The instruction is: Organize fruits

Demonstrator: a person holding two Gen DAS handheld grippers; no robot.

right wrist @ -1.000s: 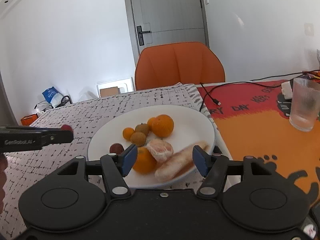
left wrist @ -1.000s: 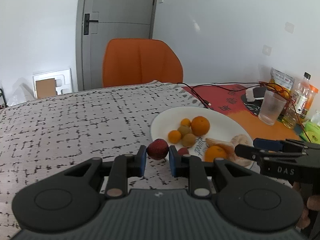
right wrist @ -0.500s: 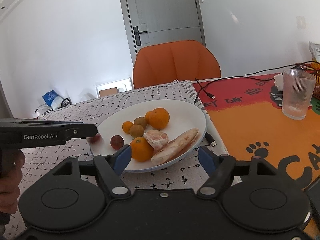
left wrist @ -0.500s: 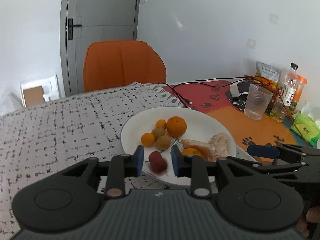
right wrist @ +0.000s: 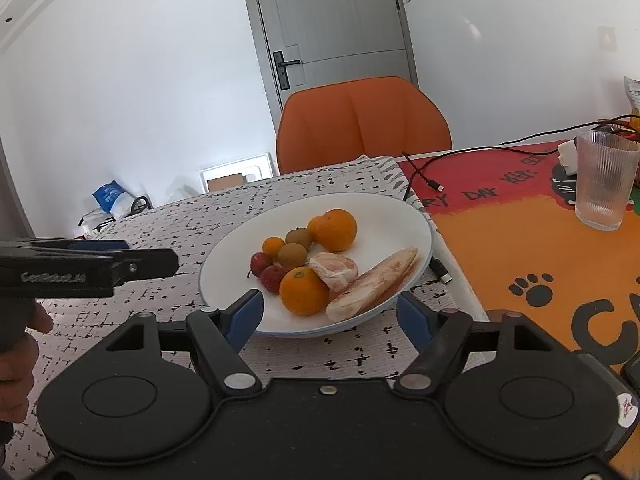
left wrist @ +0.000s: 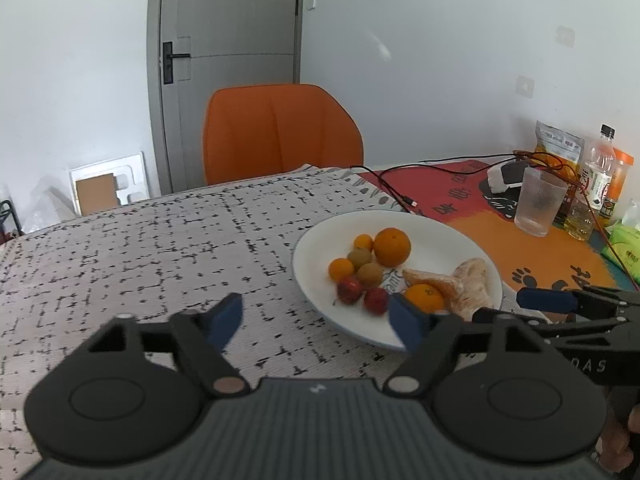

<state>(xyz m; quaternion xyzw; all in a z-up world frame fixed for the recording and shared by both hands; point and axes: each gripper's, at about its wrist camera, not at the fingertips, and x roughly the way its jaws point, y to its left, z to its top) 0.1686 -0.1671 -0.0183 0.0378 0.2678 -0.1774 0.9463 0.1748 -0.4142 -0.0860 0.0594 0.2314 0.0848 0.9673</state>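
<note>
Left wrist: left gripper [left wrist: 316, 320] jaws wide, empty, over speckled woven cloth [left wrist: 160, 248]. Glossy round white plate [left wrist: 448, 236] holds the fruits [left wrist: 392, 246], two small red ones nearest.

Right wrist: right gripper [right wrist: 330, 316] wide, empty, at plate rim. Ribbed glass [right wrist: 604, 184] right.

Plate [right wrist: 400, 216] at frame centre on the tablecloth [right wrist: 200, 220], fruits [right wrist: 304, 264] in its lower left part, glass [right wrist: 604, 184] at right, chair [right wrist: 360, 120] behind, door [right wrist: 332, 20] at upper centre.
</note>
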